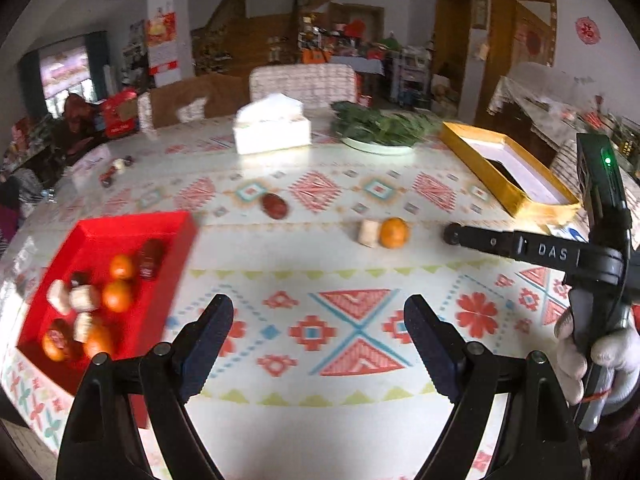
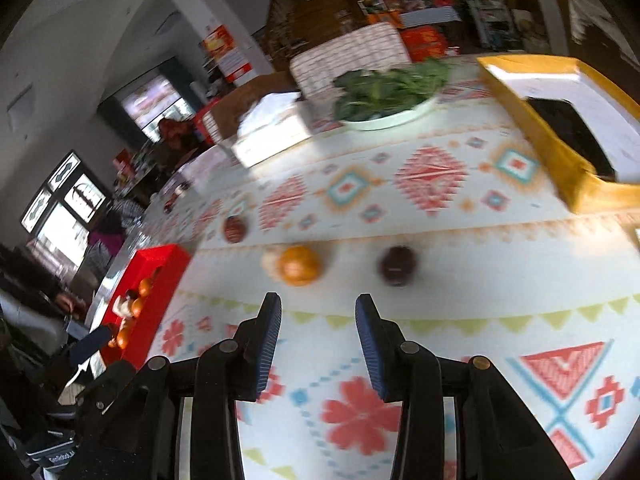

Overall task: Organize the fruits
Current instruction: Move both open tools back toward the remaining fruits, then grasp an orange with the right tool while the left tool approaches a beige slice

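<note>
1. Hovering over the tabletop [image 1: 320, 248], left gripper [image 1: 318, 342] has fingers spread wide, nothing between; right gripper [image 2: 318, 350] fingers part-open, also empty.
2. Red tray [image 1: 94, 234] at left already holds approx. ten pcs: mandarins, dark fruits, pale ones.
3. Left loose: mandarin [image 1: 394, 233] touching a pale pc [image 1: 368, 233], dark fruit [image 2: 398, 266], reddish-brown fruit [image 1: 274, 206]. Judged well over half done.
4. Farther: patterned cloth, tissue box [image 1: 272, 130], plate of greens [image 1: 380, 130], yellow box [image 1: 504, 168]; cluttered room w/ stairs beyond.

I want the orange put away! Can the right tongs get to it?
Probably yes. The orange sits just ahead of the right tongs, which hold nothing, with only bare tablecloth between them.
</note>
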Tool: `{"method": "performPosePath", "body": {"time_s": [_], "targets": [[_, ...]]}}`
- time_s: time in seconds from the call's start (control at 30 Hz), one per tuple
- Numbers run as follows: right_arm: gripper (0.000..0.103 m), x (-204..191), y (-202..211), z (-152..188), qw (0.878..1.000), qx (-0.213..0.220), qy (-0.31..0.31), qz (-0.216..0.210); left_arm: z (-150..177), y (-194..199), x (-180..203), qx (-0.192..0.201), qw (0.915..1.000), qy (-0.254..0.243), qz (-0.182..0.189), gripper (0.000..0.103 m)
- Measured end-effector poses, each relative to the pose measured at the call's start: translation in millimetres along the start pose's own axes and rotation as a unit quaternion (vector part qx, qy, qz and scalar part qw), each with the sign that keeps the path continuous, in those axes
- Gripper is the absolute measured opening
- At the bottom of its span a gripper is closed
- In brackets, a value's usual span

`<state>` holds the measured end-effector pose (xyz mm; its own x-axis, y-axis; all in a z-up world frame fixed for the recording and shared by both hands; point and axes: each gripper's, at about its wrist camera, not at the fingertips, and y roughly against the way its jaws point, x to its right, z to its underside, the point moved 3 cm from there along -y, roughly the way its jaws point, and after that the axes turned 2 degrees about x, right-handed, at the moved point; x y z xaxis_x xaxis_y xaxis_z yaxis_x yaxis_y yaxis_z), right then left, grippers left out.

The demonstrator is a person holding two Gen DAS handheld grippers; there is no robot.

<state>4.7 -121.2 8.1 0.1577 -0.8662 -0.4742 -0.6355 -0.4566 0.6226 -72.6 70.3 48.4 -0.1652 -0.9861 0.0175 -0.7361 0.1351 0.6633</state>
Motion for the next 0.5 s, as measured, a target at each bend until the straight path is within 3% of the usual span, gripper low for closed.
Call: {"method": "performPosePath", "body": {"time_s": [0.23, 0.5], "targets": [[0.043, 37.0, 6.2, -5.3, 1.0, 0.006, -0.025, 0.015, 2.8, -21.0, 12.9, -0.025, 0.9995, 0.002, 0.02, 0.087], [0.043, 48.6, -5.4, -13.8, 0.999, -0.004, -0.033, 0.02, -0.5, -36.4, 3.5, -0.035, 0.9986, 0.028, 0.026, 0.087]]}}
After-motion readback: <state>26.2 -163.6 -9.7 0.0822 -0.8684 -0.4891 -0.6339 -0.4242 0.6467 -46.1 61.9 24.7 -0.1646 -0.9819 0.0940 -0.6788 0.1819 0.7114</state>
